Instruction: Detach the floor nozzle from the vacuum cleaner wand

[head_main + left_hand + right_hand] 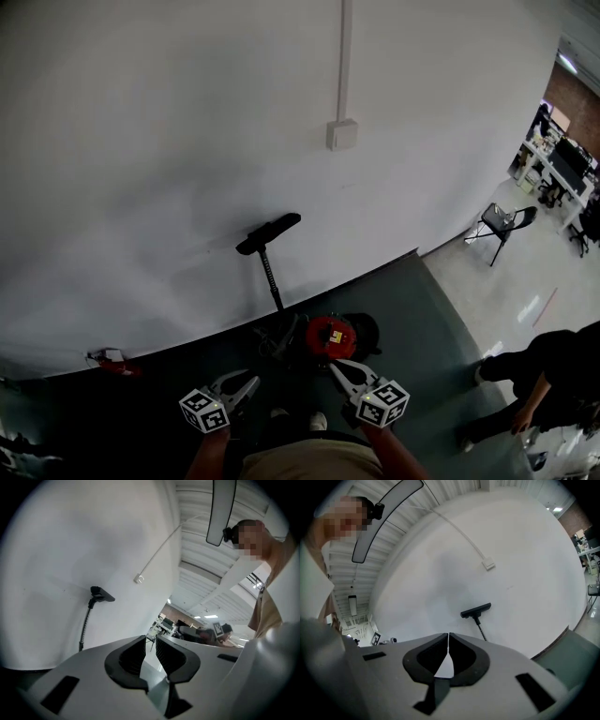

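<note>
The black floor nozzle [269, 232] sits at the upper end of the dark wand [273, 279], which leans up against the white wall. The wand runs down to the red vacuum cleaner body [330, 336] on the dark floor. My left gripper [246, 384] is held low and short of the vacuum, its jaws a narrow gap apart with nothing between them. My right gripper [341, 369] is beside it, shut and empty. From the left gripper view the nozzle [101, 593] and wand [85, 623] stand far off beyond the gripper [151, 641]. The right gripper view shows the nozzle [476, 610] above my gripper [448, 636].
A white junction box [342, 134] with a conduit is mounted on the wall above the nozzle. A small red object [111, 361] lies by the wall at the left. A folding chair [502, 225] and a person in dark clothes [544, 375] are off to the right.
</note>
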Tool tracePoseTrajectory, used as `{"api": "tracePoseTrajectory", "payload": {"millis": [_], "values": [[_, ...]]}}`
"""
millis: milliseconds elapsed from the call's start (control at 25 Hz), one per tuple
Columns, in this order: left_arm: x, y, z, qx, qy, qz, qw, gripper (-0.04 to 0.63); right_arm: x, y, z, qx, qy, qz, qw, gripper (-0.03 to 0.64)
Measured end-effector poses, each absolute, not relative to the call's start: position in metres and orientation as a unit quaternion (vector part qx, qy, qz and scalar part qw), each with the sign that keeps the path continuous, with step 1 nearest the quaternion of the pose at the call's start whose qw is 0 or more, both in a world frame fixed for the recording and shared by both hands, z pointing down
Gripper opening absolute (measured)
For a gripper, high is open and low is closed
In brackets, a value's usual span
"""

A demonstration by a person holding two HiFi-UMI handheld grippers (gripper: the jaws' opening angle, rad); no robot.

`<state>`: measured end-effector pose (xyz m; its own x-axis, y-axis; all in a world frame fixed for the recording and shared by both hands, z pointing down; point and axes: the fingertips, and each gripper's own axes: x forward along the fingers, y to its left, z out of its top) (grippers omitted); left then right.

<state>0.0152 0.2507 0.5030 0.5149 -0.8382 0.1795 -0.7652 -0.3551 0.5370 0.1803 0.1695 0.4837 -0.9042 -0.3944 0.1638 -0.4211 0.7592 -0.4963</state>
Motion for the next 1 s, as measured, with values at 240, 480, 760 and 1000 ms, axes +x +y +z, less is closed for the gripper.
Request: {"api": "tracePoseTrajectory", "payload": {"millis": [240,480,760,1000], "values": [[-0.025,0.235,0.491,0.825,-0.502,-0.088,0.243,0.006,0.138,0.168,0.452,0.203,-0.949,0.237,0.049,0.014],[-0.044,0.223,0.496,0.829,-0.505,-0.097,0.220,0.006,0.115,0.154,0.456,0.211,-0.944,0.243,0.071,0.014],[-0.079,0.232,0.518,0.809,-0.530,-0.080,0.241,0.006,0.091,0.145,0.465,0.188,-0.948,0.247,0.075,0.014],[-0.097,0.222,0.506,0.768,-0.588,-0.084,0.240,0.006,0.092,0.104,0.458,0.168,-0.952,0.249,0.059,0.014]]}}
